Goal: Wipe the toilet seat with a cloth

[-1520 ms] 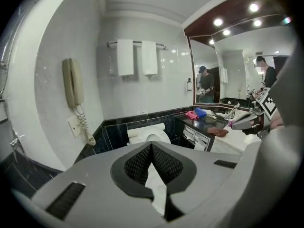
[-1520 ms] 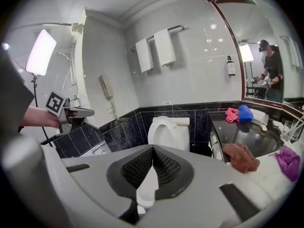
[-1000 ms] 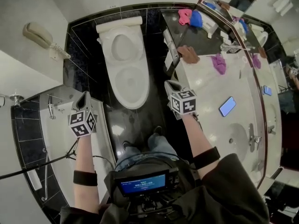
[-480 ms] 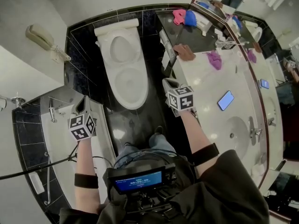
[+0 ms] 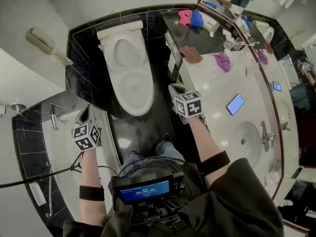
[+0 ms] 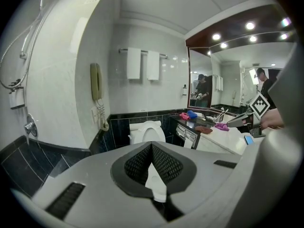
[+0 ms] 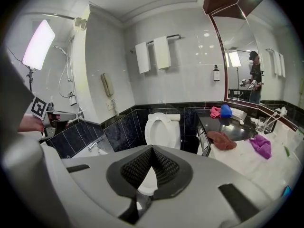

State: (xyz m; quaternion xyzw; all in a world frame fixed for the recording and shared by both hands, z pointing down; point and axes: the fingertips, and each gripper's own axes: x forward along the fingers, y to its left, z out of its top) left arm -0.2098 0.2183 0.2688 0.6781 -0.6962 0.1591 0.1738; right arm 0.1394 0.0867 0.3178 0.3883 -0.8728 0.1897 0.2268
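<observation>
Moved: against the frame a second back, the left gripper (image 5: 85, 111) sits a little lower in the head view and further from the toilet. The right gripper (image 5: 174, 88) keeps much the same place beside the counter (image 5: 212, 90), and the whole view has drifted slightly.
Left gripper fingers: closed tip to tip in its own view (image 6: 152, 145), with nothing held.
Right gripper fingers: likewise pressed together (image 7: 152, 149) and empty; only the toilet shows beyond them.
Toilet seat (image 5: 132, 111): down on the bowl, with the lid (image 5: 123, 51) raised against the wall. It lies ahead of the person, between the two grippers.
Cloths: none is in a gripper. A brown cloth (image 5: 190, 54) lies at the counter's near corner, and a purple cloth (image 5: 221, 61) lies just beyond it. A pink cloth (image 5: 184, 17) and a blue cloth (image 5: 197, 19) lie further back.
Stage, as a judgement: empty jaws facing a bare seat fit either a cloth yet to be fetched or one already laid back. The seat's surface shows no sign either way.
Wiping well, as a judgement: the cloth needs pinching at a fold so that a loose pad hangs below the tips. Then fabric, not the tips, meets the ring.
Risk: the phone (image 5: 235, 103) lies on the counter near the cloths.
</observation>
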